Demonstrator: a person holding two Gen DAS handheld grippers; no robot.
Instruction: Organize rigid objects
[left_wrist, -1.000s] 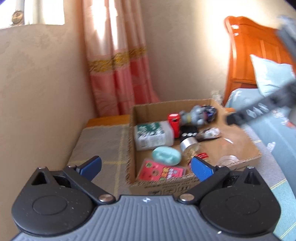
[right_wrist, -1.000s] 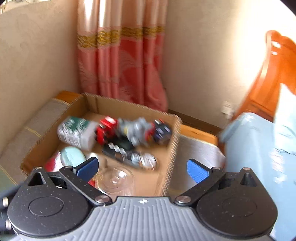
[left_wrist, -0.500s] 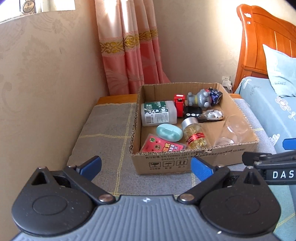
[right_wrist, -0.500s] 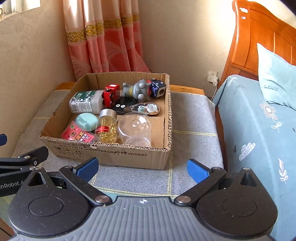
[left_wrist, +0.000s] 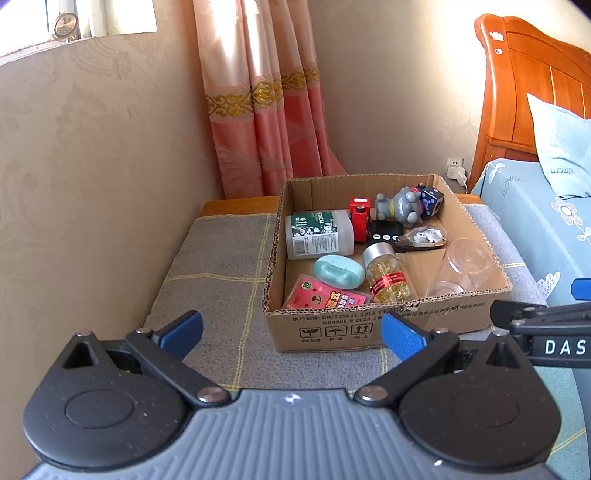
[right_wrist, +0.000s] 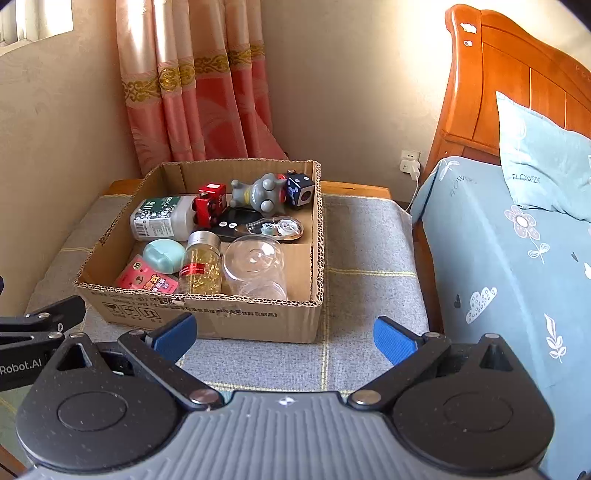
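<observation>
An open cardboard box (left_wrist: 373, 328) (right_wrist: 229, 317) stands on a grey checked mat. It holds a white bottle with a green label (left_wrist: 317, 233) (right_wrist: 160, 218), a red toy car (left_wrist: 360, 218), a grey figurine (left_wrist: 404, 205) (right_wrist: 260, 192), a dark dice cube (left_wrist: 430, 201), a mint oval case (left_wrist: 338, 272) (right_wrist: 164, 255), a jar of gold capsules (left_wrist: 388, 275) (right_wrist: 203, 264), a clear glass (left_wrist: 461, 269) (right_wrist: 256, 269) and a pink packet (left_wrist: 325, 297). My left gripper (left_wrist: 291, 330) and right gripper (right_wrist: 284, 334) are both open and empty, held in front of the box.
The mat (left_wrist: 218, 266) (right_wrist: 365, 258) lies on a wooden bench between a beige wall on the left and a bed with blue bedding (right_wrist: 509, 258) on the right. A pink curtain (left_wrist: 266, 110) hangs behind. A wooden headboard (right_wrist: 498, 81) and a wall socket (right_wrist: 410, 166) stand at the back right.
Both grippers have pulled back from over the box and settled in front of it. In the last half second little has moved. Both stay open.
</observation>
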